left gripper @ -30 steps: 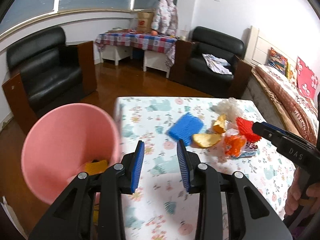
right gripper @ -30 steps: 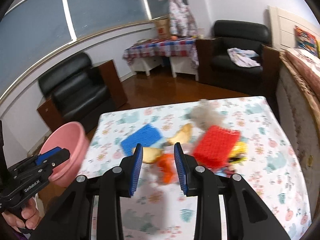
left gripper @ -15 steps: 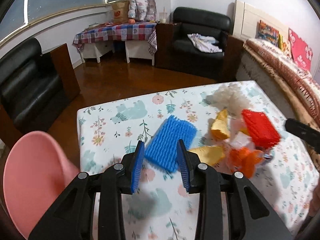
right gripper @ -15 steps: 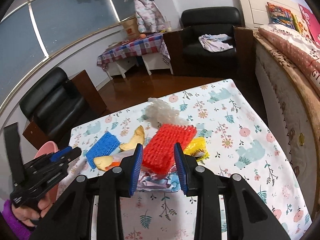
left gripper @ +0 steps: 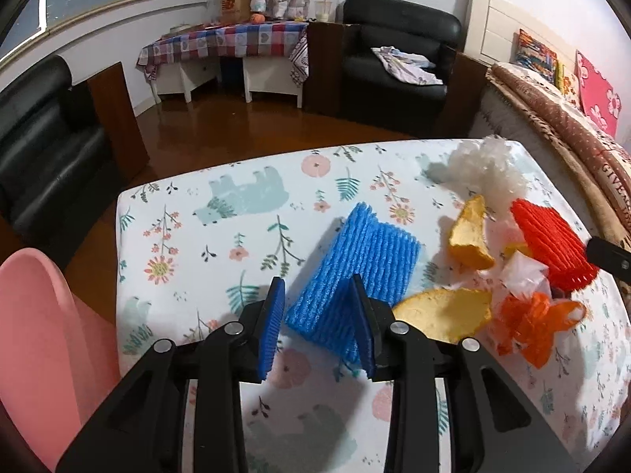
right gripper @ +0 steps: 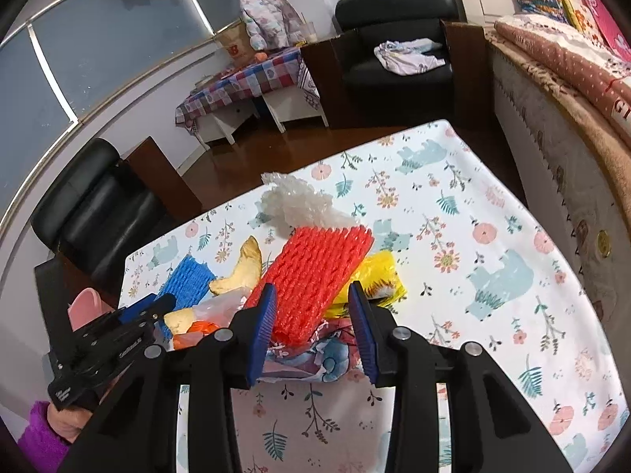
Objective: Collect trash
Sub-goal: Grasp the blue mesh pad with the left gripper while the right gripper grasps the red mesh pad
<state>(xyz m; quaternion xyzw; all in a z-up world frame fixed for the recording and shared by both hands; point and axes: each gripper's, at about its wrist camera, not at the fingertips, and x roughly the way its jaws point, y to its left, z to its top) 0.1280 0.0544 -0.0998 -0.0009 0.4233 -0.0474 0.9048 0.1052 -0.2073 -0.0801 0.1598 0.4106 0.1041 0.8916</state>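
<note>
The left gripper has its jaws apart, and they have just been closing a little: the near corner of the blue net now sits between the pads, though the left pad shows a gap from the foam, so nothing is clamped yet. A second ago this gripper hung over the pink bin with bare tablecloth ahead of it; it has since swung across the table and dipped onto the net, leaving the bin at the left edge of its view. The right gripper is also apart, and its jaws have just been opening: the near end of the red net lies between the pads without being pinched, on top of a crumpled printed wrapper. A second ago it was centred on the orange bag and peel; now it has shifted onto the red net. I read this as both hands lined up for a grab at once, with the squeeze not yet made. Around the nets the rest of the trash lies in one loose heap on the table: two peels, an orange bag, a yellow wrapper just beside the red net, and a white net at the far side.
</note>
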